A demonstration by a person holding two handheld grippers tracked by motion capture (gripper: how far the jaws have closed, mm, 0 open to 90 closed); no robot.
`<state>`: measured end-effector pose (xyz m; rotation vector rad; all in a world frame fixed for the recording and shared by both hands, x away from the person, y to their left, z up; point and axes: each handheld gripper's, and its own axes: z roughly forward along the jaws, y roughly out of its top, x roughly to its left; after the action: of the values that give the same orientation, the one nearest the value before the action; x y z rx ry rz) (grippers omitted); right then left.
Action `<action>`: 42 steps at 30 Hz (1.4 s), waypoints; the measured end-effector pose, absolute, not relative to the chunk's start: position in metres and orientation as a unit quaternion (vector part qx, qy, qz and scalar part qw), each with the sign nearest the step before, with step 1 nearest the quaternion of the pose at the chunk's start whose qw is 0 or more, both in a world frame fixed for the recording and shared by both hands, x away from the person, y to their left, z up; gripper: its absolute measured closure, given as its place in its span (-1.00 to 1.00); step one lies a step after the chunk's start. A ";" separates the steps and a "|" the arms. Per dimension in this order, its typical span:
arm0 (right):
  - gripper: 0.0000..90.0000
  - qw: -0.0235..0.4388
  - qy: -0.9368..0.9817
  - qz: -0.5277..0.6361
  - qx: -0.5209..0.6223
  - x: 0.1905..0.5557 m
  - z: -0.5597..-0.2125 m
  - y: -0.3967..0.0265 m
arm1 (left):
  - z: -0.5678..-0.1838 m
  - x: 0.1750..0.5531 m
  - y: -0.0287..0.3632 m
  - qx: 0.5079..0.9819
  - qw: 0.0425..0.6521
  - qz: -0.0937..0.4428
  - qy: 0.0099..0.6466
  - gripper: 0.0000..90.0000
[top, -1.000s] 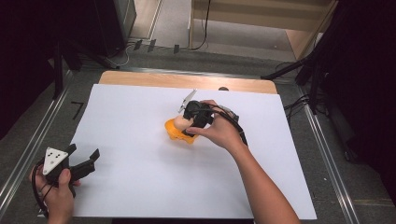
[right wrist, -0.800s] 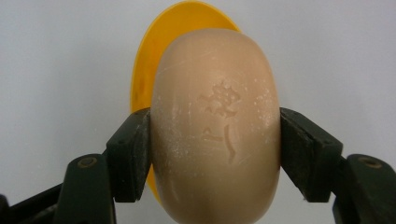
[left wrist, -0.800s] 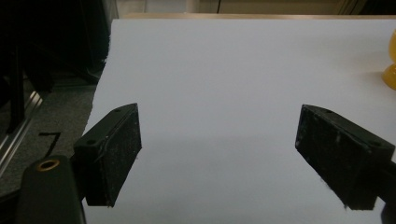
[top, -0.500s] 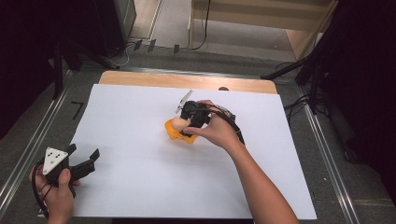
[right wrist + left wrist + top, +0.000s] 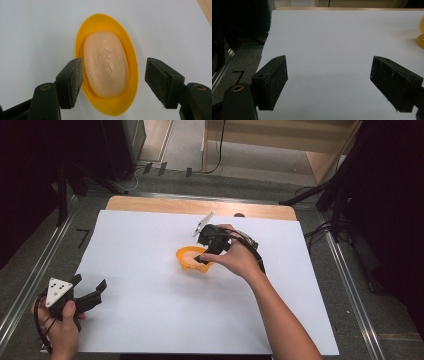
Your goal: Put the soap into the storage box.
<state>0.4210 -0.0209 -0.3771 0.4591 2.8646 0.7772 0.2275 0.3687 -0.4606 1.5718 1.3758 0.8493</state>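
Right gripper is poised over the dish, fingers spread wide and holding nothing, straddling it across its short width. The soap lies in the yellow dish, mid-worktop on the white sheet. The smart play here, I'd say: come straight down, keep the soap centred between the fingers, and close on its long flanks above the rim, not on the dish itself. Squeeze gently, since soap looks slippery and may squirt out. Left gripper idles near the front-left corner, fingers wide apart, empty, well away from the action.
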 end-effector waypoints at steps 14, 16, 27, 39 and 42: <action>-0.34 0.074 0.949 0.249 0.179 0.412 -0.382 -0.060 | -0.461 0.227 0.369 0.629 0.428 0.341 0.552 -0.66; -0.34 0.069 0.946 0.254 0.187 0.410 -0.384 -0.068 | -0.461 0.228 0.369 0.629 0.428 0.341 0.552 -0.66; -0.36 0.078 0.936 0.262 0.220 0.401 -0.393 -0.107 | -0.460 0.227 0.368 0.630 0.426 0.342 0.552 -0.66; -0.56 0.087 0.925 0.266 0.259 0.387 -0.403 -0.139 | -0.461 0.227 0.368 0.630 0.426 0.343 0.552 -0.66; -0.55 0.085 0.921 0.270 0.268 0.382 -0.407 -0.148 | -0.460 0.227 0.368 0.630 0.426 0.343 0.552 -0.66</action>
<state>0.3822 -0.1481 -0.4068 0.7998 2.7460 0.8038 0.2274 0.3680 -0.4605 1.5744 1.3806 0.8568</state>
